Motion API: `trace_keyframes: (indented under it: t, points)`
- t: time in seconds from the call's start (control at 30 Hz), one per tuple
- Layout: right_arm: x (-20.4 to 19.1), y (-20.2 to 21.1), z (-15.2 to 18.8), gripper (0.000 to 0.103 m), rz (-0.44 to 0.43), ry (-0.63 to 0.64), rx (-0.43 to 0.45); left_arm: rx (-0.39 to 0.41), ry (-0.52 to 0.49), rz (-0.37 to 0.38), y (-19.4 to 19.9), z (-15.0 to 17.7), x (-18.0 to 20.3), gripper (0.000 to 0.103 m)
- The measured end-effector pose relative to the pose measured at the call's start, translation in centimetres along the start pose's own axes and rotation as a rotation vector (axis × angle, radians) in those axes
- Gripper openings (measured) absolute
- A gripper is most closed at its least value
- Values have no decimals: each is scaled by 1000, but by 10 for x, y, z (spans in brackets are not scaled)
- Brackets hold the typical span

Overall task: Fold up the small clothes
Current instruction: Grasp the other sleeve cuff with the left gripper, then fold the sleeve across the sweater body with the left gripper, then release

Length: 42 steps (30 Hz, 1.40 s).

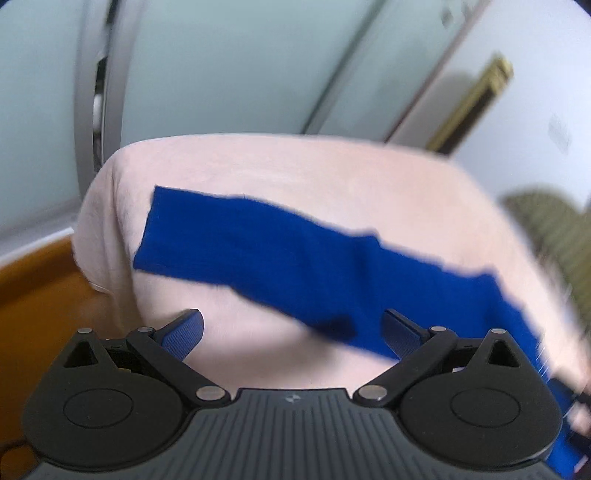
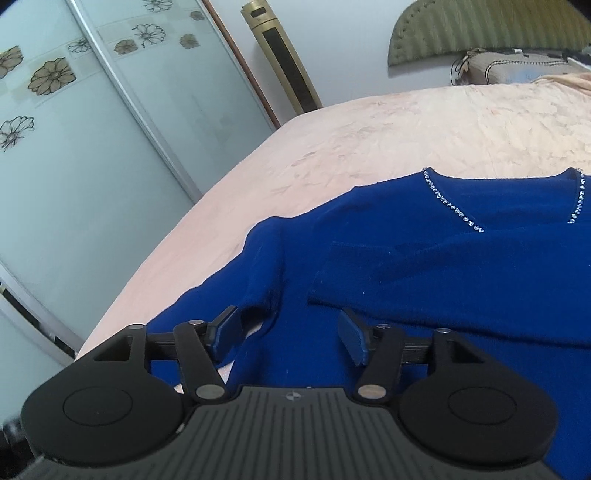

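A royal-blue sweater lies flat on the pink bedspread, its V-neck trimmed with small stones. One sleeve is folded across the body. In the left wrist view the other long blue sleeve stretches straight across the bedspread toward the bed's corner. My left gripper is open wide just above that sleeve's near part, gripping nothing. My right gripper is open over the sweater's side by the armpit, its pads clear of the cloth.
The bed's edge falls away on the left to a wooden floor. Frosted sliding doors with flower prints stand beyond it. A tall gold tower appliance stands by the wall. A green headboard and a pillow lie far right.
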State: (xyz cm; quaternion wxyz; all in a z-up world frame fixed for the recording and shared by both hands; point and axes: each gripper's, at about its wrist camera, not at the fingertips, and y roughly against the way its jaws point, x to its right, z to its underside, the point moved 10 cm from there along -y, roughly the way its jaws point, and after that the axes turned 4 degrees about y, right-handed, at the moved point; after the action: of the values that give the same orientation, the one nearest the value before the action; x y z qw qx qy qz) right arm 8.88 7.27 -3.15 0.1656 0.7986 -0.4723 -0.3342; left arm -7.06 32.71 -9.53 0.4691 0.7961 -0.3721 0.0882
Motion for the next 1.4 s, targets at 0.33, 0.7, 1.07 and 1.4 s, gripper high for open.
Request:
trace_keyframes:
  t: [0.33, 0.7, 1.07, 1.4]
  points:
    - [12, 0, 3, 71, 22, -21, 4, -7, 292, 138, -20, -30, -12, 99]
    - [31, 7, 14, 75, 47, -27, -14, 8, 143, 52, -24, -37, -9, 4]
    - [133, 42, 11, 78, 329, -101, 89, 469, -259, -75, -6, -167, 120, 4]
    - [167, 98, 7, 78, 428, -188, 228, 144, -712, 430, 3, 30, 332, 4]
